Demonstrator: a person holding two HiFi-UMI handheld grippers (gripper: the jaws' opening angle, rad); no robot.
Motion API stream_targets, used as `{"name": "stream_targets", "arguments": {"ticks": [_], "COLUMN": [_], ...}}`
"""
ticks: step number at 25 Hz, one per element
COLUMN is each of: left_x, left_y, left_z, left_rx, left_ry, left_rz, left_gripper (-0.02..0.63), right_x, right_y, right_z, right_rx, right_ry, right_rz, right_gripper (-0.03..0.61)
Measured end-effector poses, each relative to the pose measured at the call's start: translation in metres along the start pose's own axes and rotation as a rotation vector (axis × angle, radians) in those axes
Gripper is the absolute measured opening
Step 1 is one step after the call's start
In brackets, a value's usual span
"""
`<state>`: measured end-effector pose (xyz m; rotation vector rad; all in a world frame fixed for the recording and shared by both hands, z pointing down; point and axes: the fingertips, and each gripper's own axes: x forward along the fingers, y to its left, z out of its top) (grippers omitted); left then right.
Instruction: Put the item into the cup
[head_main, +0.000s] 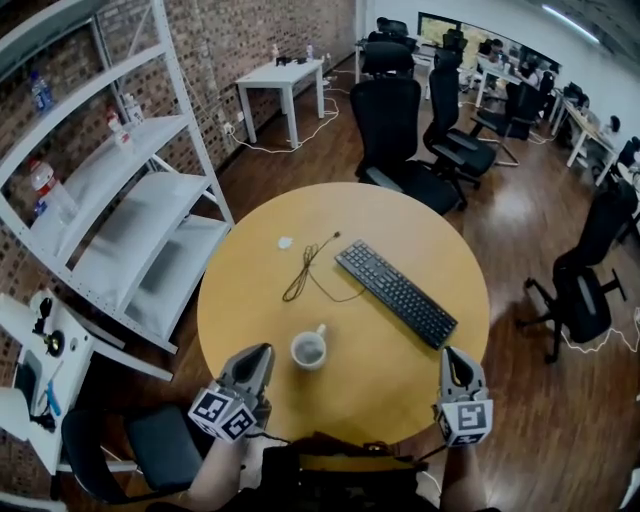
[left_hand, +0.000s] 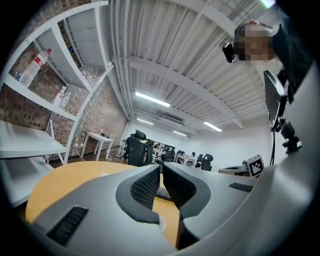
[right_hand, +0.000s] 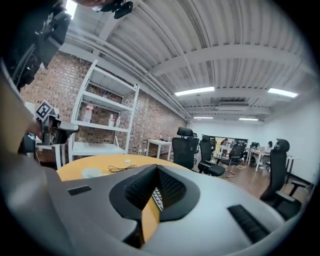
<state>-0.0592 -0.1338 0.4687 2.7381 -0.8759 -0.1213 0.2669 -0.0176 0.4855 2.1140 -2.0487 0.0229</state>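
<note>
A white cup (head_main: 308, 350) with a handle stands upright on the round wooden table (head_main: 400, 385), near its front edge. A small white item (head_main: 285, 242) lies farther back, beside a loose black cable (head_main: 304, 270). My left gripper (head_main: 257, 360) hovers just left of the cup, its jaws together with nothing between them. At the table's front right, my right gripper (head_main: 452, 358) is likewise shut and empty. In the right gripper view the cup (right_hand: 91, 173) and the cable (right_hand: 120, 168) lie to the left of the shut right gripper (right_hand: 157, 168). The left gripper (left_hand: 161, 166) points across the table.
A black keyboard (head_main: 396, 292) lies diagonally right of the cup. A white metal shelf (head_main: 130, 200) with bottles stands left of the table. Black office chairs (head_main: 390, 120) stand behind it and to the right (head_main: 585, 280). Another chair seat (head_main: 160, 445) sits at the lower left.
</note>
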Motion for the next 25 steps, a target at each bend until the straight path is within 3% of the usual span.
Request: {"name": "stream_targets", "arguments": {"ticks": [4,15,25], "left_x": [-0.005,-0.026,-0.036], "left_y": [0.001,0.013,0.019], "left_z": [-0.003,0.012,0.012], "left_rx": [-0.003,0.002,-0.004], "left_ry": [-0.002,-0.048,-0.054], "left_rz": [0.013,0.082,0.089], "left_gripper": [0.015,0.015,0.012], "right_x": [-0.005,0.017,0.018], "right_y": [-0.008,0.010,0.013], "right_z": [-0.003,0.016,0.022], "right_rx": [0.046,0.064,0.044], "right_ry": [-0.004,-0.051,-0.057], "right_rz": [-0.010,0.067,0.036], "right_gripper": [0.006,0.007,0.007]}}
